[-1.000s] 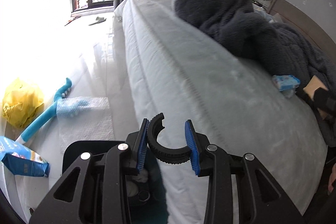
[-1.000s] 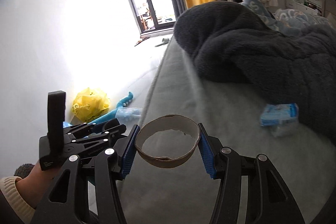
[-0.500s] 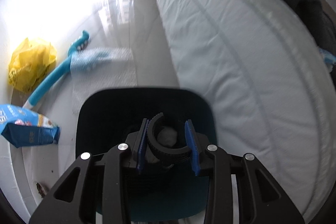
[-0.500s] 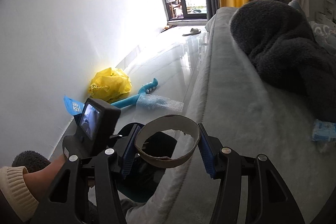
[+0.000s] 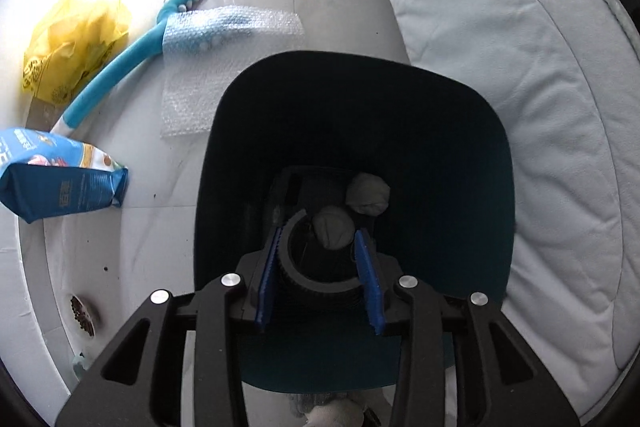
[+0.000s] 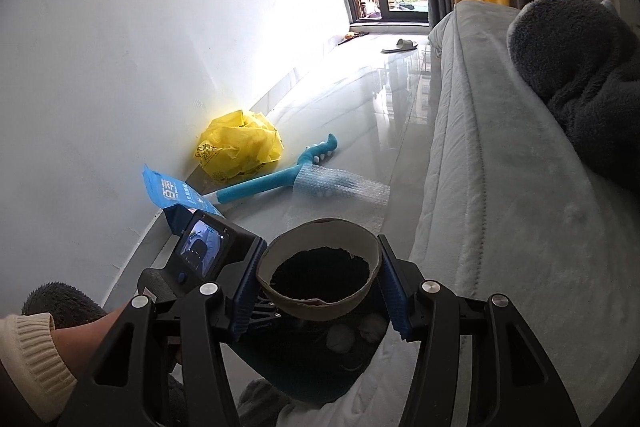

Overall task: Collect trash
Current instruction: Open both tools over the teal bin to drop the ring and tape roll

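Both tools have swung away from the bed and down over the dark blue bin [image 5: 472, 163], which now fills the left wrist view. On the floor by the wall, from left to right, lie a blue snack bag [image 5: 60, 183], a crumpled yellow bag [image 5: 72, 39], a blue long-handled brush [image 5: 120, 63] and a sheet of bubble wrap [image 5: 224, 43], with the bed [image 5: 520, 67] along the bin's right side. The left tool [image 5: 320, 261] points into the bin; its jaws have just been opening, with the black plastic ring [image 5: 308, 279] between them, the right pad apparently clear of it, above two grey wads [image 5: 368, 193]. The right tool [image 6: 318, 277] is clamped on a cardboard ring [image 6: 320, 239] above the bin's rim, beside the bed's edge.
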{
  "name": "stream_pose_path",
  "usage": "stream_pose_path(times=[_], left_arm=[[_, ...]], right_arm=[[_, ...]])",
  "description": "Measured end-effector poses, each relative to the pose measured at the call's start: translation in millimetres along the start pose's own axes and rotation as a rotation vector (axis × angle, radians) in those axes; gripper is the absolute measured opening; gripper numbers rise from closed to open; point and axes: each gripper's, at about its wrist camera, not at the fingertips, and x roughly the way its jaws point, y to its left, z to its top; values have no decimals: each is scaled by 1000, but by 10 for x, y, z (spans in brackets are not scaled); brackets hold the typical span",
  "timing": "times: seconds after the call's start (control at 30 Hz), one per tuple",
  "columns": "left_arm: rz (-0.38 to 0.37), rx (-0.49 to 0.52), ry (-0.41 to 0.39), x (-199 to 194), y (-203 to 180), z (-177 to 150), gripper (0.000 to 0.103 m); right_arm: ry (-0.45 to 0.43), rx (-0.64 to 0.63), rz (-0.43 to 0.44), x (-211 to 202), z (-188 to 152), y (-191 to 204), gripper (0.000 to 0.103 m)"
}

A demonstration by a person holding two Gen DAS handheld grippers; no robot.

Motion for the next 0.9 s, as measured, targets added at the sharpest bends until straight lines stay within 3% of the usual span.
stream_pose_path(times=[0.1, 0.27, 0.5, 0.77, 0.9], left_arm=[[0, -11, 3, -23, 74, -30, 62], [-11, -20, -24, -110, 231, -38, 71], [-18, -31, -135, -404, 418, -23, 82], [-25, -35, -252, -710, 613, -2, 85], [-17, -38, -353, -955, 674, -4, 86]], right_arm=[[24, -2, -2, 116, 7, 29, 55], [70, -13, -11, 324, -2, 63, 55], [135, -9, -17, 571, -25, 112, 55], [222, 6, -18, 857, -126, 148, 55], [255, 3, -27, 965, -178, 174, 55]])
